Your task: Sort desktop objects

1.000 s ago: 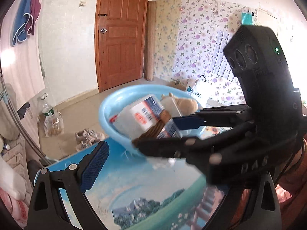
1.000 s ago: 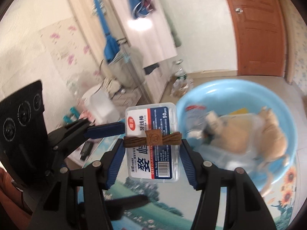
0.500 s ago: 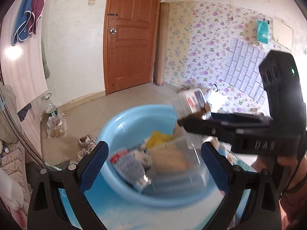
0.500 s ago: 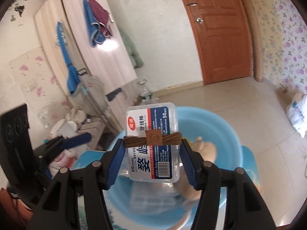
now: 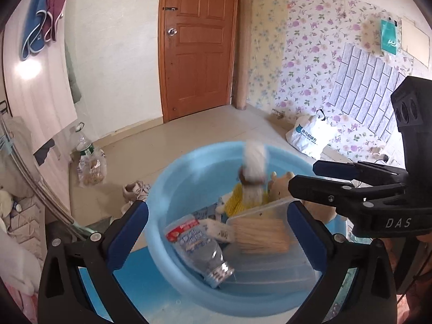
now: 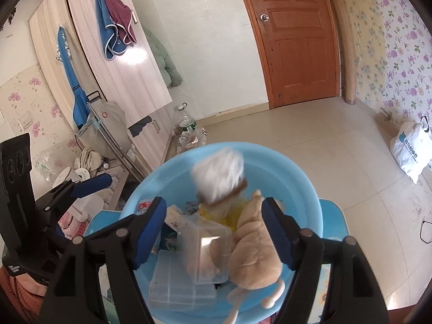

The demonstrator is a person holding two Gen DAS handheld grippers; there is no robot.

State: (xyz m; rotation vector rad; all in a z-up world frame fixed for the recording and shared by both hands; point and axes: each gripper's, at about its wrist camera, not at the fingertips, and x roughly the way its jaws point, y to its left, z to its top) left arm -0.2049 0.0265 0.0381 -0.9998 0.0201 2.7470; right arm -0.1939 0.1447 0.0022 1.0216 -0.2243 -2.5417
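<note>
So the floss pick box (image 6: pixel 220 179) is out of the right gripper (image 6: pixel 216 232) now. Its jaws have just been opening and stand apart with nothing between the pads. The box is a blurry white smear ahead of them and a bit higher in the right wrist view, over the far half of the blue basin (image 6: pixel 305 189), so I'd say it's mid-drop. The brown band around it is tilted, which makes me think the box is tumbling rather than falling flat, long axis roughly upright in the left wrist view (image 5: pixel 253 174).

The left gripper (image 5: pixel 217 230) has also been opening and its jaws are spread wide, empty, aimed down into the same basin from the other side. Between its jaws sit the clear bottle with the red label (image 5: pixel 199 248) and the clear box of wooden sticks (image 5: pixel 262 232), both inside the basin and not touched.

What matters for the next move, I reckon: the falling box looks set to land toward the back of the basin, on or by the yellow thing (image 6: pixel 232 217) and next to the plush toy (image 6: pixel 253 253), which lies long-ways from near rim to middle. The right hand is the nearer one to that spot, though I doubt it needs to go back in. Everything's piling in the basin on the counter (image 5: pixel 140 278), so both hands probably just back off.
</note>
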